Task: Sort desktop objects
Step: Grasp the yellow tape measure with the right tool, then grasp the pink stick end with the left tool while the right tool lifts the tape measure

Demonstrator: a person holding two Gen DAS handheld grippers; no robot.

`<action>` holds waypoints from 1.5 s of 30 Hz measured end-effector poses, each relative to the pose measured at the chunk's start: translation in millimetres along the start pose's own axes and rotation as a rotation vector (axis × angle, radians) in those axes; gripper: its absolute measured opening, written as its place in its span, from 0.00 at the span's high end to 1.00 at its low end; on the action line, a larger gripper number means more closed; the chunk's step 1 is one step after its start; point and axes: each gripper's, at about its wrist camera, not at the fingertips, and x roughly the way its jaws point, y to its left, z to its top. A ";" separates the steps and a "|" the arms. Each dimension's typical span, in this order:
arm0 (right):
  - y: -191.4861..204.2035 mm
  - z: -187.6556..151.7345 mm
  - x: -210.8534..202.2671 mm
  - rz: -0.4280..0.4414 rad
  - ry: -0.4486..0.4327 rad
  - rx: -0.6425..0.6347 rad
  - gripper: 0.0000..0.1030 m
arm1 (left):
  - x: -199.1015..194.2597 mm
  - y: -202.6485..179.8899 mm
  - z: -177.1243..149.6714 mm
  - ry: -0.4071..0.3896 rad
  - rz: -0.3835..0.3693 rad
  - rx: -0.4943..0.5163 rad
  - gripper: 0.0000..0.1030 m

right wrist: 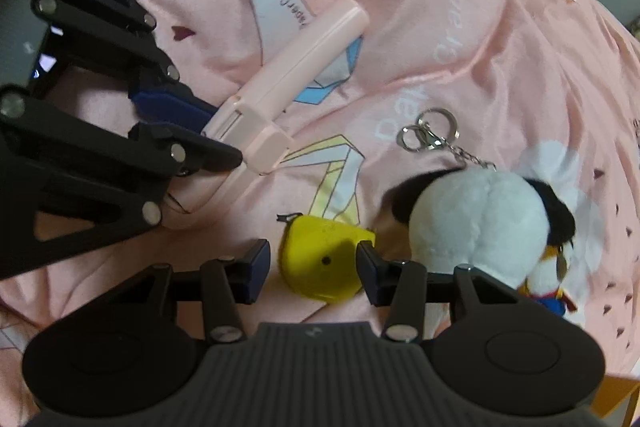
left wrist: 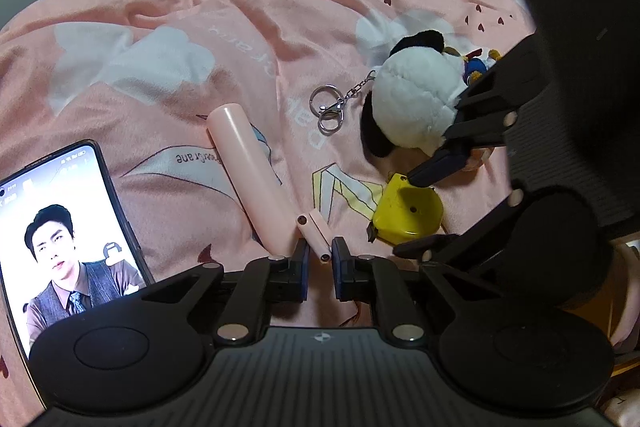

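I have the left gripper [left wrist: 319, 254] low in the left wrist view, its jaws nearly together and pinching the thin folded legs of the pink selfie stick [left wrist: 250, 179], whose body runs up toward the middle of the frame on the pink bedspread [left wrist: 280, 7]. In the right wrist view the right gripper [right wrist: 314, 267] sits at lower centre with its jaws spread to either side of the yellow tape measure [right wrist: 324, 259]. The right-hand pad looks to be at the case's edge, while the left-hand pad stands clear of it, so I don't count it as gripped yet.

The panda plush keychain [right wrist: 476, 223] lies just right of the tape measure, its key rings [right wrist: 430, 133] trailing toward the frame's centre. The phone [left wrist: 68, 239], screen lit, lies at the lower left of the left view.

I judge the sorting to be at an early stage: all four items lie loose on the bed, I see no bin or grouped pile, and only the selfie stick is in hand. Tape measure, plush and phone all remain.
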 end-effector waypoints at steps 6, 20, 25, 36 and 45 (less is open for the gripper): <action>6.2 6.4 17.3 -0.031 0.069 -0.100 0.44 | -1.1 -1.5 -1.4 -0.002 0.004 0.004 0.86; 28.9 6.9 24.9 -0.104 0.094 -0.219 0.43 | -2.6 -3.5 -2.8 -0.008 0.004 0.007 0.86; 26.0 6.1 13.9 -0.090 0.082 -0.176 0.62 | -2.7 -3.1 -1.4 -0.011 0.000 0.006 0.86; -3.1 -4.1 -16.2 -0.115 0.030 0.005 0.77 | -2.9 0.8 -1.3 -0.013 -0.001 0.007 0.86; 1.9 -0.7 -3.2 -0.140 0.024 0.042 0.79 | -3.3 2.7 -0.3 -0.020 -0.013 -0.004 0.86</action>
